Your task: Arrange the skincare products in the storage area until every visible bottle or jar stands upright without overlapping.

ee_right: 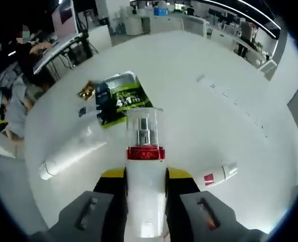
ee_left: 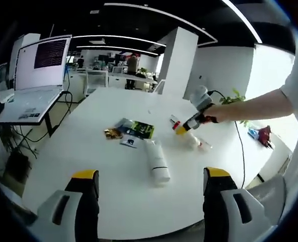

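R gripper point(ee_right: 145, 194) clamps pump bottle point(ee_right: 145, 166); L gripper point(ee_left: 151, 189) wide; tube point(ee_left: 156, 161) lying flat.

The right hand-held gripper point(ee_right: 145, 189) has its yellow-tipped jaws clamped on a white bottle point(ee_right: 145, 186) with a red band and a clear cap, pointing up the middle of the view. On the white bench point(ee_right: 214, 116) a white tube point(ee_right: 71, 154) lies flat off to the left, and a small white bottle point(ee_right: 217, 175) with a red label lies on its side just right of the jaws. Beyond the cap there's a green-and-black packet point(ee_right: 120, 98) next to a little gold wrapper point(ee_right: 86, 91).
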`<state>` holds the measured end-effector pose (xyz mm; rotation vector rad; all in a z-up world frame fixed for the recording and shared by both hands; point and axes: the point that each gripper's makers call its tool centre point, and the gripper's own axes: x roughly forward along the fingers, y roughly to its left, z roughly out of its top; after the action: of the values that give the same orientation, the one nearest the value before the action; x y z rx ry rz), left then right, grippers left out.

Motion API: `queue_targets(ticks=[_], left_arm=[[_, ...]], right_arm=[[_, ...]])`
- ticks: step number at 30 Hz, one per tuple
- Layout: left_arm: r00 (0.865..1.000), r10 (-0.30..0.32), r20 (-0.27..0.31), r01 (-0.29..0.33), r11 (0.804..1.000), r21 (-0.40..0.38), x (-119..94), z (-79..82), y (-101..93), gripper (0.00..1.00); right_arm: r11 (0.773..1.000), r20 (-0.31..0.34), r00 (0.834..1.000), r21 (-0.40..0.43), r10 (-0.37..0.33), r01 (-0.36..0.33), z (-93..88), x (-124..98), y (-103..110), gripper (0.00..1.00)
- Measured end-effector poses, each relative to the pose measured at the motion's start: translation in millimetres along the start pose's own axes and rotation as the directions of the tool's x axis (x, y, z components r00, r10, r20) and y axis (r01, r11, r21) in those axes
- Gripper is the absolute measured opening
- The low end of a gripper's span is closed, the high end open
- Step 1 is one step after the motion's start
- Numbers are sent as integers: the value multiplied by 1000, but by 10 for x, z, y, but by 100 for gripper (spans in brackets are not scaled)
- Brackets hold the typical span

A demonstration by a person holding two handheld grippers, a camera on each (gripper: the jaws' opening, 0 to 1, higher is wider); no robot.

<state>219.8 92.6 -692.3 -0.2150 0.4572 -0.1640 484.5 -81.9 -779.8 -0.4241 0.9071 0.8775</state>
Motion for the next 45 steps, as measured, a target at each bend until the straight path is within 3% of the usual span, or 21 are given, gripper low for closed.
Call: queue_targets(ticks=[5,8,11,12,16,22,26,31,41,45], left_arm=[[997,-70,-10,70,997,11,29,43,-142,81],[990,-143,10,143,989,-38,55,168,-288,81],[973,-222,66,224,974,-32,52,440,-506,82],[961,-255,104,263,963,-61,46,583,-612,83],[917,-342,207,377,913,-159,48,958,-887,84],[887,-399,231,441,880,-174,136,1162,-1200,81],[890,-403,212,439,883,-167,181,1165,-1372,78],[897,-400,187,424,899,-109,208,1162,-1521,71],[905,-389,175,407,909,-85,261,1219,-1869,59],[906,-392,161,401,915,-31,256,1182,-2009,51]], right_arm=[[999,120,993,36,0,-4,10,-412,248,26],[999,191,981,41,-19,11,40,-605,387,26],[999,253,967,37,-22,13,69,-811,551,26],[1000,268,963,22,-12,7,67,-933,710,26],[998,344,939,-56,-17,39,134,-1269,1000,26],[999,447,894,-25,-28,44,182,-1695,1380,26],[997,486,873,-29,-46,69,182,-1876,1551,26],[994,503,863,-67,-38,83,177,-2030,1702,26],[983,555,831,-132,-31,125,82,-2296,1794,26],[984,578,816,-140,-11,112,32,-2356,1803,26]])
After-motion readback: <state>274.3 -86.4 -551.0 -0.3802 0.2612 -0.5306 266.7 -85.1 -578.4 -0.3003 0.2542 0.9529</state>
